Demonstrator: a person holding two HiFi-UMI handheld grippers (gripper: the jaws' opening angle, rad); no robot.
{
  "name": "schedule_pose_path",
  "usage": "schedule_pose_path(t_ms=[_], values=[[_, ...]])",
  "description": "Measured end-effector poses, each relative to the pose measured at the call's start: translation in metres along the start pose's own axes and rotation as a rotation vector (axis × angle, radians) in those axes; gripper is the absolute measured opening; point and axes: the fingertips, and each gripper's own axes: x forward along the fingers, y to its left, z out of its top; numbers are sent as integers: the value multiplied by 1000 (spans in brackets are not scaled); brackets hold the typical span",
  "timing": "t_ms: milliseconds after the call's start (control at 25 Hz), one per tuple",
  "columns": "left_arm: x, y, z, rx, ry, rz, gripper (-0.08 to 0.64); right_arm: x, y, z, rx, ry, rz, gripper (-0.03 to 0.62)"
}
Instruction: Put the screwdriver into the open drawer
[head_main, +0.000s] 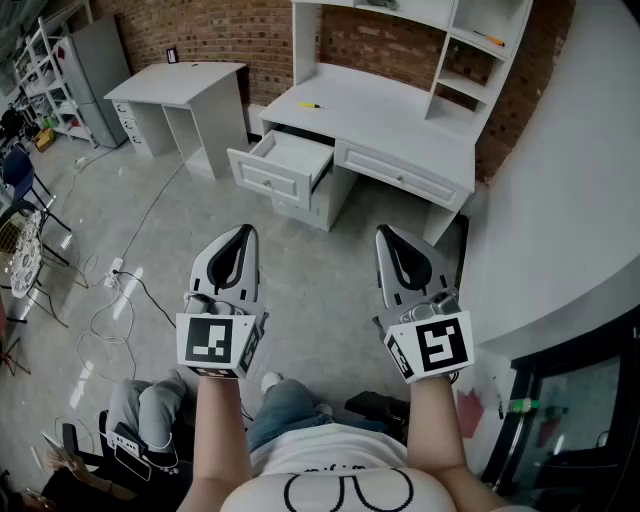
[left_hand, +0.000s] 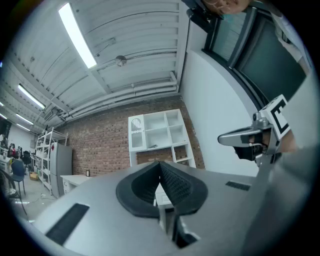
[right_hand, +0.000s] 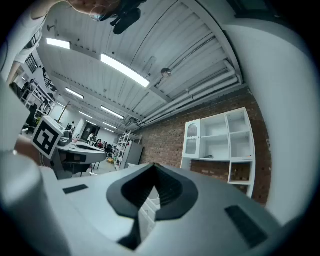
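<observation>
Right hand-held gripper (head_main: 390, 236), closed, faces drawer (head_main: 285, 160) across floor (head_main: 320, 270).

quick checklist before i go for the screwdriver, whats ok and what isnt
1. Drawer open: ok, pulled well out of the desk.
2. Screwdriver in sight and free: ok, it lies alone on the desk top, behind the drawer.
3. Room in the drawer: ok for the part that shows, which looks bare; the back end cannot be seen.
4. Left gripper empty: ok, jaws shut on nothing.
5. Right gripper ready to grasp: not ok, jaws shut on nothing; open them first.
6. Desk within reach: not ok, both grippers are held over the floor well short of it.
</observation>
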Motion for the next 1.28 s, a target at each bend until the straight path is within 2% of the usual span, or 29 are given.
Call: schedule_pose_path(t_ms=[320, 480, 640, 840, 1080, 1280], values=[[24, 11, -13, -33, -7, -3, 12, 16, -11, -12, -13, 22, -8, 8], [59, 28, -38, -84, 41, 0, 12, 47, -23, -29, -6, 34, -3, 8], [111, 59, -62, -149, 68, 4, 12, 103, -42, -53, -35, 64, -13, 8], [190, 115, -83, -130, 27, -34, 12, 199, -63, -73, -41, 65, -10, 9], [278, 187, -106, -114, 36, -49, 12, 313, -84, -98, 10, 68, -30, 9], [330, 221, -116, -112, 34, -63, 12, 373, -97, -114, 92, 77, -29, 9]])
